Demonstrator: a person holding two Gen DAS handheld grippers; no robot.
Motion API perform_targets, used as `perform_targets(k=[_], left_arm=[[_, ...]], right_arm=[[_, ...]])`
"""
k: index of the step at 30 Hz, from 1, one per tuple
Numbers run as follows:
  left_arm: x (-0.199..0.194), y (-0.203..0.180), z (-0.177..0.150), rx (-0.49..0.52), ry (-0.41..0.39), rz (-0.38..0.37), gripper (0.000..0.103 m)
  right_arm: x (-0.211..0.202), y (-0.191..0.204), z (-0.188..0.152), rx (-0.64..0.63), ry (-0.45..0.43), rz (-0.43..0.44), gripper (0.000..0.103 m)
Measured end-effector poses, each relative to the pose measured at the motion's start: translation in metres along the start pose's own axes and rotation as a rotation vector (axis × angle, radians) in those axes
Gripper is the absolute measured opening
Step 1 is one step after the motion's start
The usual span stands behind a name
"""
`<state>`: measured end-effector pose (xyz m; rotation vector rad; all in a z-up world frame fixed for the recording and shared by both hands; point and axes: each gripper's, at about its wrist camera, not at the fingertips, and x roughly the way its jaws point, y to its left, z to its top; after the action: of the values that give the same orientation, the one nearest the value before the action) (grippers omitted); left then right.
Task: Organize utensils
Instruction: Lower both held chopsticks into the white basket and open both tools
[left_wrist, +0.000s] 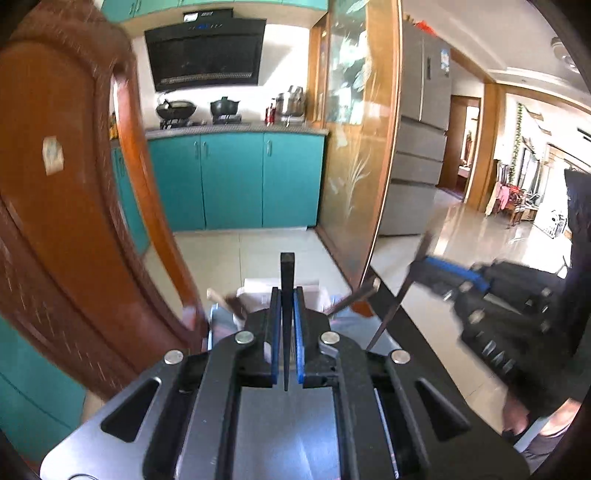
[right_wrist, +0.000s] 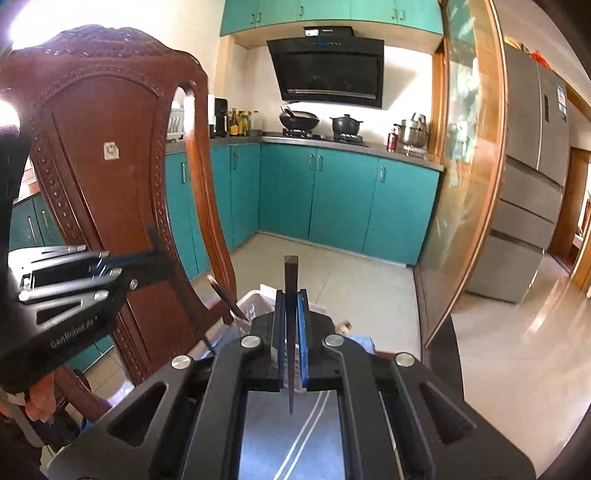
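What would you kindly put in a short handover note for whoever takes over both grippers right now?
Left gripper: shut on one dark chopstick, thick end up.
Right gripper: shut on a second dark chopstick, also upright.
Both are held in the air beside the wooden chair.
White holder sits below and ahead, with one utensil leaning in it.
Done: both chopsticks picked up.
Left: probably put them in the holder.

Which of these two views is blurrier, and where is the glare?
Left wrist view: motion smear on the wooden chair and right gripper; floor glare at right. Right wrist view: sharper, left gripper slightly smeared, blown-out light top left. Both: fisheye bending at edges.
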<state>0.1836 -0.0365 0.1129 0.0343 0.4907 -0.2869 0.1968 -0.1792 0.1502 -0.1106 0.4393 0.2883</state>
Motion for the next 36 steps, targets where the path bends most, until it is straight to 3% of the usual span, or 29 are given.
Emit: perform_targets(k=[10, 16, 20, 26, 28, 36], left_arm=[[0.002, 0.006, 0.048, 0.003, -0.055, 0.009, 0.007], [0.011, 0.015, 0.068, -0.035, -0.115, 0.014, 0.007], [0.020, 0.020, 0.075, -0.066, -0.156, 0.048, 0.007], [0.064, 0.017, 0.055, -0.051, -0.152, 0.133, 0.007], [0.084, 0.015, 0.039, -0.031, -0.113, 0.162, 0.007], [0.123, 0.017, -0.006, -0.037, 0.005, 0.157, 0.007]], right_arm=[[0.003, 0.009, 0.028, 0.007, -0.050, 0.020, 0.007], [-0.006, -0.018, 0.058, 0.130, -0.184, -0.009, 0.007], [0.009, -0.034, 0.063, 0.196, -0.247, -0.053, 0.007], [0.065, -0.036, 0.034, 0.202, -0.191, -0.041, 0.007], [0.082, -0.033, 0.018, 0.184, -0.155, -0.047, 0.007], [0.101, -0.033, -0.029, 0.207, -0.078, -0.016, 0.007]])
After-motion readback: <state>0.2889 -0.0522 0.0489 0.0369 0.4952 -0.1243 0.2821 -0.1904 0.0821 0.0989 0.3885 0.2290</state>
